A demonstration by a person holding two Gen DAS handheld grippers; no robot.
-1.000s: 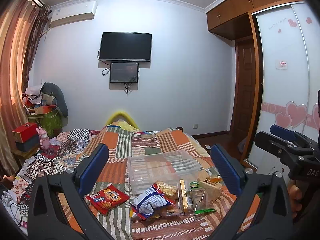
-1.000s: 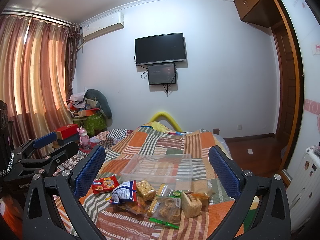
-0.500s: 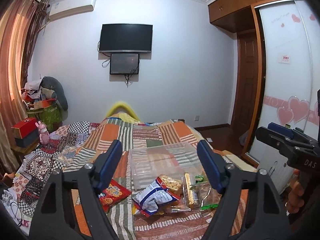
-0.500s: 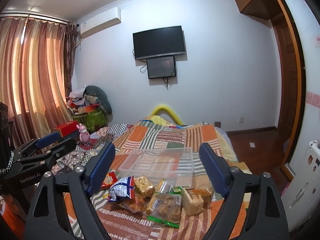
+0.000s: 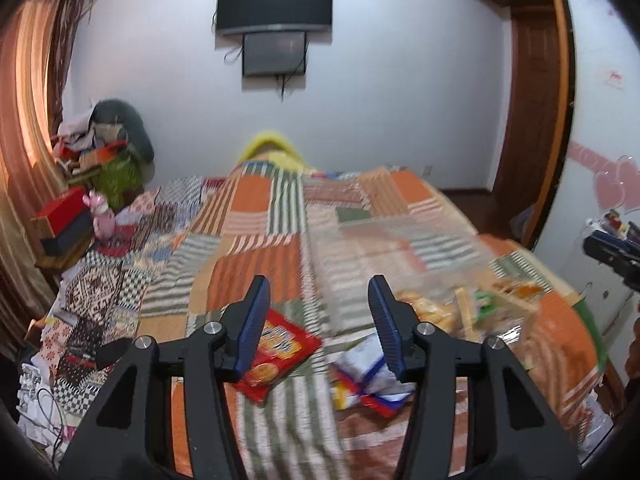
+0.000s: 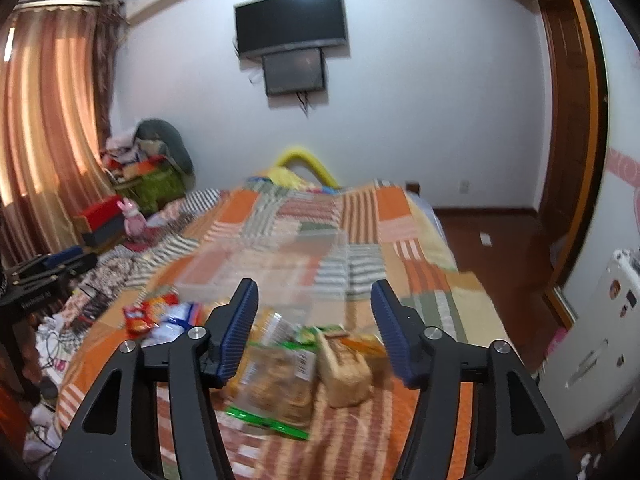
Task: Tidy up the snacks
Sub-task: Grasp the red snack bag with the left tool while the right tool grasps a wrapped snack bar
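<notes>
Several snack packets lie in a loose heap on a patchwork bedspread (image 5: 248, 216), just in front of a clear plastic box (image 5: 384, 248) (image 6: 272, 268). A red packet (image 5: 280, 344) (image 6: 140, 316) lies at the left, a white and blue bag (image 5: 372, 376) (image 6: 176, 320) beside it. A clear bag of biscuits (image 6: 280, 376) and a tan block-shaped snack (image 6: 344, 368) lie further right. My left gripper (image 5: 318, 312) hangs above the red packet and the striped cloth; its jaws are closing with nothing between them. My right gripper (image 6: 314, 312) hovers over the biscuit bag, jaws also closing, nothing pressed.
A cluttered side table with a red box (image 5: 60, 212) and a pink toy (image 5: 102, 216) stands left of the bed. Curtains (image 6: 44, 128) hang on the left, a television (image 5: 276, 0) on the far wall, a wardrobe and doorway (image 5: 532, 112) on the right.
Both grippers have dipped and come closer to the snack heap. Their jaws have narrowed steadily from wide apart. The snacks and the clear box lie where they were.
</notes>
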